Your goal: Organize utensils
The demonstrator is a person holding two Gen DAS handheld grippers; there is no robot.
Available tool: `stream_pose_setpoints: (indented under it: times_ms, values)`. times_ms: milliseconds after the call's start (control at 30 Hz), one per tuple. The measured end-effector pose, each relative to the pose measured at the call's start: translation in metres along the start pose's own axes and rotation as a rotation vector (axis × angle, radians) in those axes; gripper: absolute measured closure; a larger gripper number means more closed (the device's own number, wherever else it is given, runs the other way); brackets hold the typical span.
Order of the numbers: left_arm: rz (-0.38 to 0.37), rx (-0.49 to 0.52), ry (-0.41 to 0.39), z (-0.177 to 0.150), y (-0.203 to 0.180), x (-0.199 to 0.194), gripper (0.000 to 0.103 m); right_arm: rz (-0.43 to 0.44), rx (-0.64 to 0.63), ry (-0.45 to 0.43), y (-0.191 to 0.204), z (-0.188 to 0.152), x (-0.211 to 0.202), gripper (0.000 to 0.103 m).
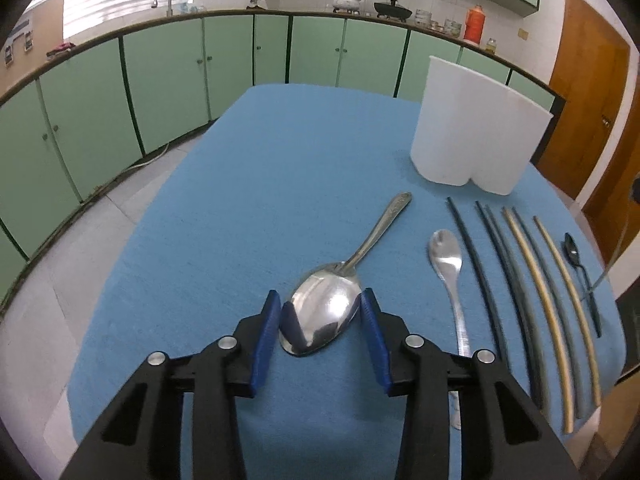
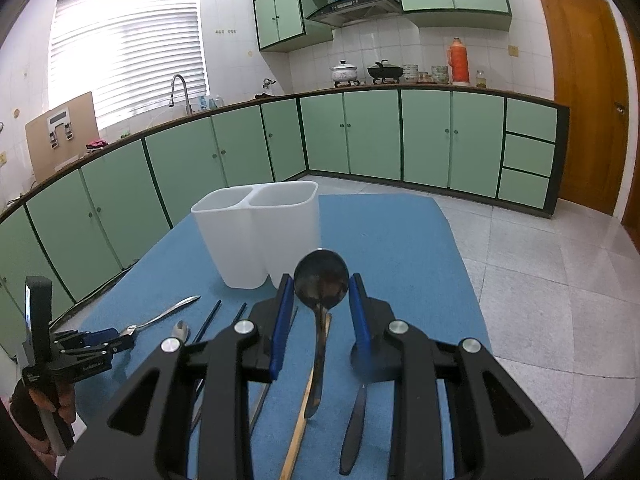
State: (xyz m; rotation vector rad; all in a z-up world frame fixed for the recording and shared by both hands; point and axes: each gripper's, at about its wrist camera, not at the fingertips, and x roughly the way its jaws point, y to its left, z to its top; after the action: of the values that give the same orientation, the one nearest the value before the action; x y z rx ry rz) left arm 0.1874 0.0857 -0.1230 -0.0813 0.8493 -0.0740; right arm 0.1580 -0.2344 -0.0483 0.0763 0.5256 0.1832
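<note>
A large silver spoon lies on the blue tablecloth, handle pointing away to the right. My left gripper has its blue pads against both sides of the spoon's bowl. My right gripper is shut on the bowl of a dark spoon, held above the table with its handle hanging back toward the camera. The white two-compartment holder stands just beyond it. In the right wrist view the left gripper is low on the left, in a person's hand.
A small silver spoon, several chopsticks and a black spoon lie side by side right of the large spoon. The table's left edge drops to a tiled floor. Green cabinets line the walls.
</note>
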Motion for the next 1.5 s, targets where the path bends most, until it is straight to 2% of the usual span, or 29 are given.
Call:
stream_pose_setpoints:
  times_ms: [200, 467, 633, 667, 700, 767, 867, 967, 1067, 1133, 1200, 1300, 1500]
  values:
    - [-0.023, 0.007, -0.020, -0.004, -0.006, -0.014, 0.068, -0.001, 0.004, -0.010, -0.002, 0.001, -0.006, 0.076]
    - [-0.027, -0.004, 0.006, -0.011, -0.008, -0.010, 0.070, 0.003, 0.009, -0.014, -0.003, 0.001, -0.009, 0.076]
    - [-0.006, 0.029, 0.018, -0.011, -0.013, -0.007, 0.069, 0.000, 0.004, -0.015, -0.002, 0.001, -0.011, 0.076]
    - [-0.007, 0.033, 0.020, -0.010, -0.014, -0.008, 0.066, 0.000, 0.004, -0.015, -0.002, 0.001, -0.011, 0.076]
    - [-0.001, 0.036, 0.018, -0.007, -0.014, -0.009, 0.056, 0.000, 0.003, -0.015, -0.002, 0.001, -0.011, 0.076]
    - [0.003, 0.045, 0.000, 0.001, -0.014, -0.011, 0.049, 0.000, 0.001, -0.017, -0.002, 0.002, -0.011, 0.076]
    - [0.012, 0.069, -0.010, 0.019, -0.017, -0.005, 0.049, 0.002, 0.005, -0.021, -0.003, 0.003, -0.011, 0.076]
    - [-0.006, 0.075, 0.007, 0.041, -0.023, 0.010, 0.049, 0.001, 0.009, -0.019, -0.004, 0.002, -0.011, 0.076]
    - [0.012, 0.108, 0.025, 0.061, -0.033, 0.028, 0.049, 0.000, 0.010, -0.016, -0.005, 0.002, -0.009, 0.076]
    - [0.031, 0.118, 0.052, 0.070, -0.038, 0.043, 0.052, -0.001, 0.013, -0.014, -0.007, 0.002, -0.008, 0.076]
    - [0.036, 0.121, 0.086, 0.077, -0.041, 0.058, 0.067, -0.002, 0.017, -0.012, -0.009, 0.002, -0.006, 0.076]
    - [0.037, 0.120, 0.124, 0.083, -0.043, 0.075, 0.073, -0.005, 0.018, -0.003, -0.011, 0.002, -0.002, 0.076]
    - [0.027, 0.125, 0.158, 0.086, -0.046, 0.087, 0.075, -0.010, 0.029, 0.011, -0.016, 0.001, 0.006, 0.076]
